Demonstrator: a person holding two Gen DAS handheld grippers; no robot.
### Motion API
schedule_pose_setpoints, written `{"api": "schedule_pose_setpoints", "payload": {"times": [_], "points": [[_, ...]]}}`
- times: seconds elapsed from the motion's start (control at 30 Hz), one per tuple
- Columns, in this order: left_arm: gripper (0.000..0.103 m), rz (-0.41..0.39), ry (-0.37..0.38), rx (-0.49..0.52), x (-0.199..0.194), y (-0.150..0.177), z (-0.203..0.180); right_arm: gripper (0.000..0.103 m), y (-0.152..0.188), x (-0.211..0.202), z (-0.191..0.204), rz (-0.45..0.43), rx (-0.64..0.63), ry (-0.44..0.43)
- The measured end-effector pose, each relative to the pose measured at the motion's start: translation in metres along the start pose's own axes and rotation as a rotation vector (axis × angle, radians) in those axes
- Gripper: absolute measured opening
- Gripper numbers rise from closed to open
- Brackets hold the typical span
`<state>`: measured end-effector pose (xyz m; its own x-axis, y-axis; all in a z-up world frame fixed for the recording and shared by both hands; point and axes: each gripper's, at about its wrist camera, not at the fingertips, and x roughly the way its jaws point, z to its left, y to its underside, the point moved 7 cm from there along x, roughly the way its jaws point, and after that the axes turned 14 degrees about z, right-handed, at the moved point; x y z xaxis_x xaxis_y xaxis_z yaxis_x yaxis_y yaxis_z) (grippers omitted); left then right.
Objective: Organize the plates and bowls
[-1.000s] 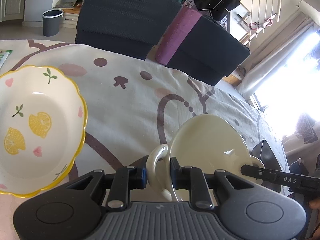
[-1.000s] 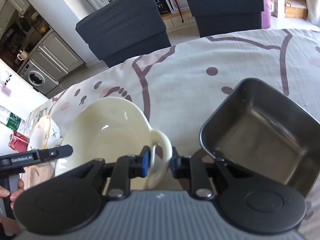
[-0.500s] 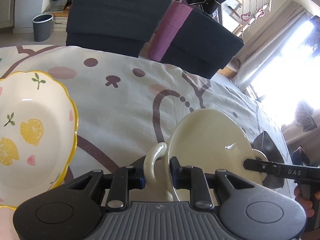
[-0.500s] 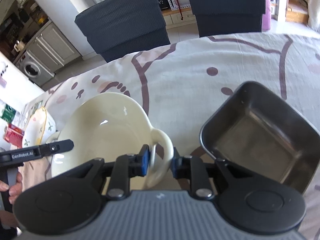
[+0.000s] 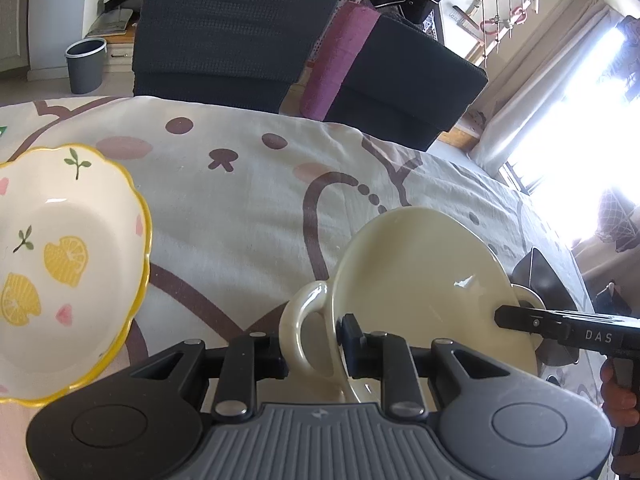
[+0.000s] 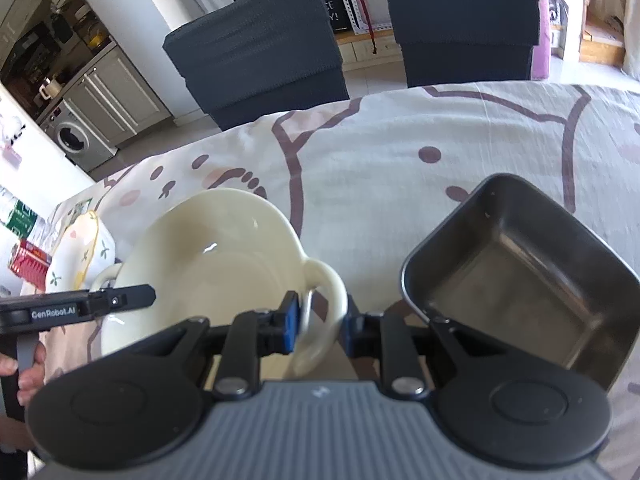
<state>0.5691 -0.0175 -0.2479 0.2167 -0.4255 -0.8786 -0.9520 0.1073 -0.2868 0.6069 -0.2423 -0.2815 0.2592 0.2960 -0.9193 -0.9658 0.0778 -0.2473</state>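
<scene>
Two grippers: we see both clamped on one cream bowl (image 5: 420,280), one at each loop handle.
Left gripper (image 5: 312,348): we find its jaws narrowed onto the bowl's near handle (image 5: 304,328), one finger outside the loop and the other against the bowl's wall.
Right gripper (image 6: 318,328): we see its blue-padded fingers (image 6: 291,322) closed on the opposite handle (image 6: 326,308), the left pad reaching through the loop.
Cream bowl, place: we read it as tilted between the two tools above the patterned tablecloth (image 5: 248,208); whether its base touches the cloth we cannot tell.
Left view only: we get a lemon-print bowl (image 5: 60,264) with a yellow scalloped rim, resting on the cloth well to the left of the cream bowl, with the right gripper's tip across the far rim.
Right view only: we get a dark square metal pan (image 6: 520,272) just beside the right gripper, and the left gripper's finger over the bowl's left handle.
</scene>
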Motion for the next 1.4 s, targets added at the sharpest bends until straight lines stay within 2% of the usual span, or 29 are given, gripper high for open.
{"api": "schedule_pose_setpoints", "payload": {"times": [0.37, 0.67, 1.0, 1.4], "points": [[0.027, -0.06, -0.015, -0.002, -0.04, 0.007, -0.017, 0.026, 0.003, -0.03, 0.011, -0.048, -0.015, -0.006], [0.027, -0.097, -0.025, -0.024, -0.088, 0.033, -0.036, 0.026, 0.02, -0.074, 0.03, -0.092, -0.023, -0.027], [0.027, -0.117, -0.045, -0.031, -0.138, 0.078, -0.055, 0.026, 0.064, -0.12, 0.049, -0.122, -0.039, -0.036], [0.028, -0.137, -0.071, -0.018, -0.178, 0.14, -0.067, 0.026, 0.121, -0.146, 0.066, -0.14, -0.042, -0.039]]}}
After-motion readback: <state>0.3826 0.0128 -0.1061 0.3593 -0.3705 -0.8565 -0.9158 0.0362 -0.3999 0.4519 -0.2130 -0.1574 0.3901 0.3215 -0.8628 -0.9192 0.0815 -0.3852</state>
